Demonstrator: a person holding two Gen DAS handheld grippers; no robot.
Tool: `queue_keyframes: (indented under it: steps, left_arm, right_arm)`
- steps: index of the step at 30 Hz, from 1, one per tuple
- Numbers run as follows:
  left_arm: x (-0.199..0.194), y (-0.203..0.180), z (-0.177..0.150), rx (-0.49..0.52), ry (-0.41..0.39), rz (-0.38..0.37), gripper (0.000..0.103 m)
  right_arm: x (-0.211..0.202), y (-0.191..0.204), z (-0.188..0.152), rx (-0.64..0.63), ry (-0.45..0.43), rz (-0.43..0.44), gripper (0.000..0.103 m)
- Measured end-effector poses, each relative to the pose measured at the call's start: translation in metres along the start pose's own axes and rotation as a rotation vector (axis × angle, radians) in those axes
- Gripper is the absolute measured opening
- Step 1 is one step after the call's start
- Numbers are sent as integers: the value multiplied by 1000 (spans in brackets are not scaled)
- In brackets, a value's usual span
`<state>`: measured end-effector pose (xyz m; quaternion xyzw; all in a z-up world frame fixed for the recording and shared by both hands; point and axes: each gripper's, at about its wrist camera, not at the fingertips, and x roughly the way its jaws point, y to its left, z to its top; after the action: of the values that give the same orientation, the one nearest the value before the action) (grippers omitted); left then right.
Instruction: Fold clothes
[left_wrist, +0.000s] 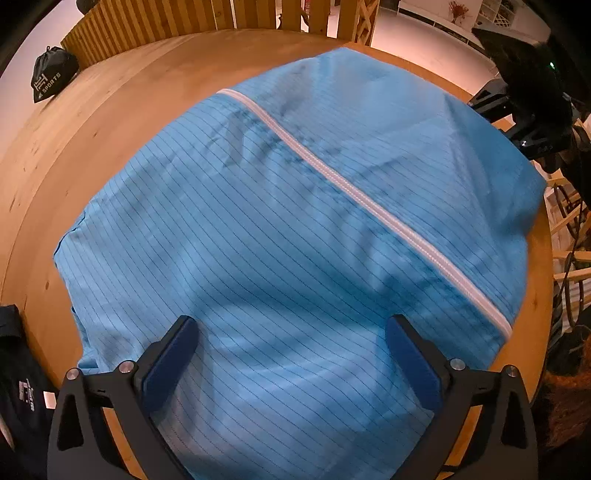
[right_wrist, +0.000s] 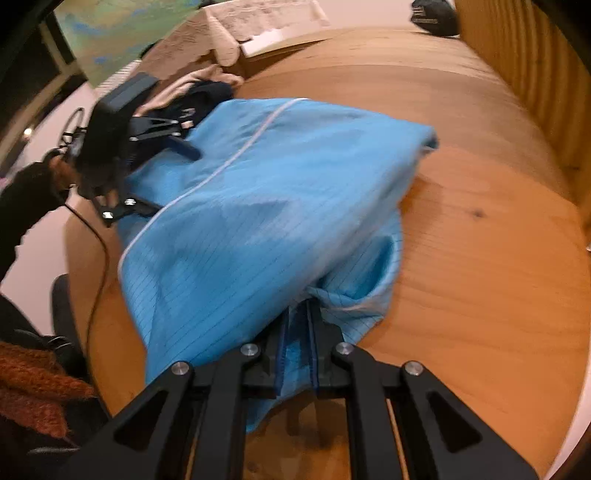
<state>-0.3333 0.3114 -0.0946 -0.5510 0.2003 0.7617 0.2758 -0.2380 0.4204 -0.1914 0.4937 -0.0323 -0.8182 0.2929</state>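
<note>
A light blue pinstriped garment (left_wrist: 295, 221) with a white zipper (left_wrist: 369, 199) lies spread over the round wooden table (left_wrist: 110, 147). My left gripper (left_wrist: 291, 321) hovers over the garment's near part with its jaws wide open and nothing between the blue pads. In the right wrist view the garment (right_wrist: 258, 203) is bunched and lifted at its near corner, where my right gripper (right_wrist: 299, 306) is shut on a fold of the cloth. The left gripper (right_wrist: 177, 181) shows at the garment's far left edge, open. The right gripper's black body (left_wrist: 532, 122) sits at the garment's upper right.
A black sports bag (left_wrist: 51, 77) rests at the table's far edge by a slatted wooden wall (left_wrist: 166, 22). Dark clothing (left_wrist: 18, 369) lies at the left. Beige and dark clothes (right_wrist: 199, 92) are piled beyond the garment. A black cable (right_wrist: 99, 258) crosses the table edge (right_wrist: 480, 258).
</note>
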Motion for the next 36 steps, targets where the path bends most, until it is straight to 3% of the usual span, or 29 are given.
queue_keyframes:
  steps: [3, 8, 13, 15, 19, 20, 21, 23, 26, 29, 33, 36]
  left_arm:
    - [-1, 2, -4, 2, -5, 0, 102]
    - [-8, 5, -6, -1, 1, 6, 102]
    - [-28, 5, -12, 2, -27, 26, 102]
    - [-40, 7, -19, 4, -41, 35, 102]
    - [-72, 37, -39, -73, -94, 72, 102]
    - [-78, 46, -42, -115, -105, 69, 102]
    - [-84, 65, -47, -181, -123, 52, 102]
    - [-87, 78, -46, -293, -127, 2, 102]
    - [-76, 113, -41, -433, -103, -27, 102]
    - [-53, 137, -28, -495, -58, -42, 102]
    - [-34, 148, -25, -529, -8, -86, 102]
    - [-27, 150, -24, -536, 19, -99, 102]
  right_arm:
    - [-6, 1, -2, -16, 10, -3, 10]
    - [-26, -8, -5, 33, -68, -13, 10]
    - [-3, -6, -3, 18, -19, -20, 9]
    - [-13, -1, 0, 1, -3, -76, 9]
    - [-53, -4, 11, 39, -84, -172, 11]
    - [-59, -11, 18, 83, -113, -186, 18]
    - [-65, -19, 25, 131, -142, -200, 38]
    - [-63, -36, 43, 211, -152, -226, 65]
    - [-46, -49, 69, 278, -114, -205, 65]
    - [-18, -54, 91, 322, -59, -201, 65]
    - [10, -62, 100, 357, 37, -236, 65]
    - [19, -67, 102, 385, 58, -230, 65]
